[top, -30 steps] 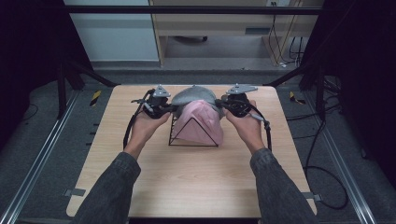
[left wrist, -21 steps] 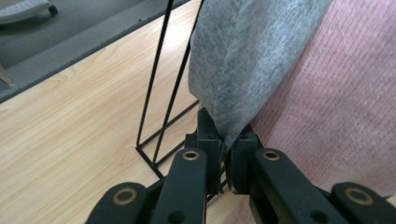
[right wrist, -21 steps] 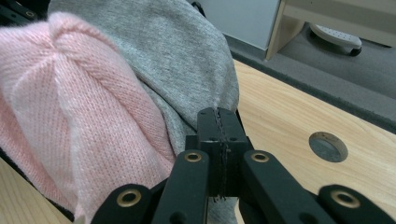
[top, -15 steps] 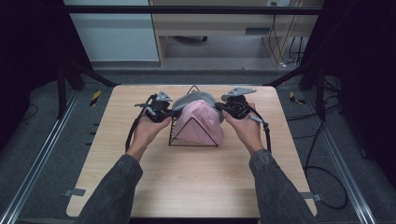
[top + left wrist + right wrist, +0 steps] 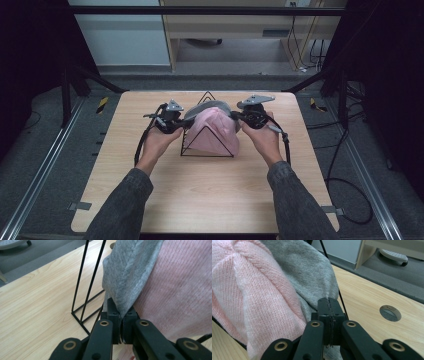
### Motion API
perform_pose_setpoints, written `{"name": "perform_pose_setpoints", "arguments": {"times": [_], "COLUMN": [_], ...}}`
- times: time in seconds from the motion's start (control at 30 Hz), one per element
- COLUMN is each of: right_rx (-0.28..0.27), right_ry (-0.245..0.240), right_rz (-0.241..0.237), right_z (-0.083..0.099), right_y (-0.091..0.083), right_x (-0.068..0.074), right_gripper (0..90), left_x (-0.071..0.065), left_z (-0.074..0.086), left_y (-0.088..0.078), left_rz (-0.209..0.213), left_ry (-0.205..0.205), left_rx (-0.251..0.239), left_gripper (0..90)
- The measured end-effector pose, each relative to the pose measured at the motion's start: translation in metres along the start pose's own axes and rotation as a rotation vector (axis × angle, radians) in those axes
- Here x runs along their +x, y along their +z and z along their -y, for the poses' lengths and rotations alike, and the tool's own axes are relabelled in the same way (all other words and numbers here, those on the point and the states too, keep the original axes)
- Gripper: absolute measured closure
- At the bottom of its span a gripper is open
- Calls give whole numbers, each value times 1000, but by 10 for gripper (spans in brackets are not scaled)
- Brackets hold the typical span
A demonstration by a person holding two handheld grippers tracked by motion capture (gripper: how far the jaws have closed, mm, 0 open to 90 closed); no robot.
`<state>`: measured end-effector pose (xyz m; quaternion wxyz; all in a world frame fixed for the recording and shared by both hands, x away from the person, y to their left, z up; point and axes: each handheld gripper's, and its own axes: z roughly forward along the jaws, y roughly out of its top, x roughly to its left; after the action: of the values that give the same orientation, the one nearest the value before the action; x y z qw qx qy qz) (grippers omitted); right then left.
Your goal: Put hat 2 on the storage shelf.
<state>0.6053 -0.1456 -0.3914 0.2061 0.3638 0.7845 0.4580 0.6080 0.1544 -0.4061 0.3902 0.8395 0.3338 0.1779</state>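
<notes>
Both grippers' fingers (image 5: 120,320) (image 5: 329,315) clamp the grey cloth's (image 5: 207,106) edges over the wire rack (image 5: 207,150), mid-table.

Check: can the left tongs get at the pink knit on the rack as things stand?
Probably not right away: the left tongs are shut on the grey cloth's edge. The pink knit lies beside them with nothing between, so they'd have to release first.

Your left gripper (image 5: 121,321) has its two black fingers (image 5: 112,312) pressed tight together on the edge of the grey cloth (image 5: 127,272). The grey cloth hangs down into the fingers. Right beside it, touching it, is the pink knitted cloth (image 5: 177,290). The thin black wire rack (image 5: 85,295) stands on the light wooden worktop (image 5: 32,307), just to the left of your fingers.
</notes>
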Motion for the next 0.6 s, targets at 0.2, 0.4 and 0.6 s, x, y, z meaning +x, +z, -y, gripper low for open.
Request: {"name": "perform_pose_setpoints", "arguments": {"times": [0.2, 0.4, 0.6], "right_rx": [0, 13, 21], "right_ry": [-1, 3, 6], "right_rz": [-3, -1, -2], "right_z": [0, -1, 1], "right_y": [1, 4, 4], "right_x": [1, 2, 1], "right_gripper": [900, 900, 874], "left_x": [2, 4, 2], "left_z": [4, 8, 11], "left_y": [-3, 1, 0], "left_rz": [-16, -13, -1], "left_ry": [-12, -27, -24], "left_rx": [6, 32, 20], "left_gripper": [874, 874, 869]}}
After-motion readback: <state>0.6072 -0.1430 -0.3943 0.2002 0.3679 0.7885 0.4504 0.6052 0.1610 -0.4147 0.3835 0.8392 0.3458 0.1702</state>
